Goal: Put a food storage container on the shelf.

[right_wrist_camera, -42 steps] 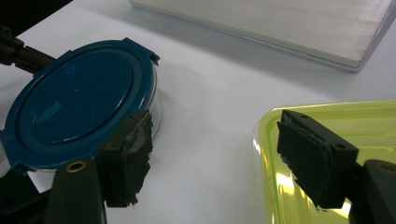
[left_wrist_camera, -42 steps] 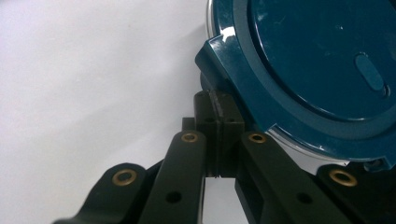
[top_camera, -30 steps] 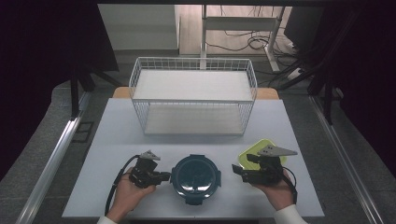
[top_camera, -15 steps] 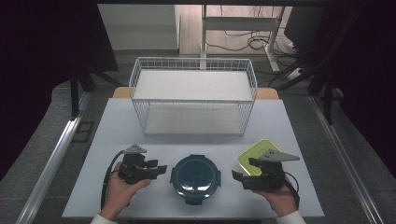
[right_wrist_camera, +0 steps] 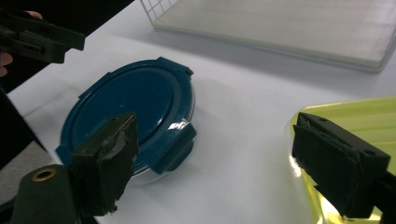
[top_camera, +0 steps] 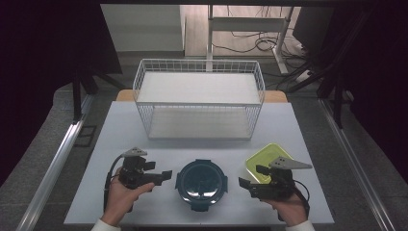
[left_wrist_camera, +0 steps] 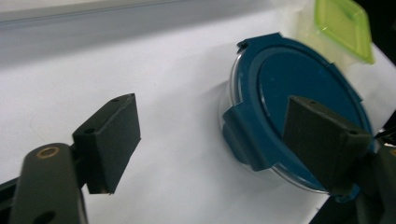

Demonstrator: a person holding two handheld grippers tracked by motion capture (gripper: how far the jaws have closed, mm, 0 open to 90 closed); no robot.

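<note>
left tool lets go of the blue box

the round blue box (top_camera: 201, 179) sits on the white surface (top_camera: 308, 130), near the front edge. everything else here is told from that box.

the left tool (top_camera: 166, 175) is just to the left of the blue box. a second ago it was shut tight right at the box's left clip. its jaws have just been opening, and now they stand wide with nothing between them. the tool has also pulled back a little and lifted, so it does not touch the box now. in the left gripper view one black jaw shows in front of the blue lid (left_wrist_camera: 299, 107), but it is not pressing on it.

the right tool (top_camera: 244, 183) is to the right of the blue box, with a gap in between. its jaws are wide too and hold nothing. the green box (top_camera: 263, 161) is right behind that tool, on the far right of the blue box.

the wire basket (top_camera: 199, 98) stands behind the blue box, well apart from it.

what this means: the left clip looks finished, since the tool let it go. the lid is on the box. next, one tool may work another clip, or both may lift the box toward the basket.
</note>
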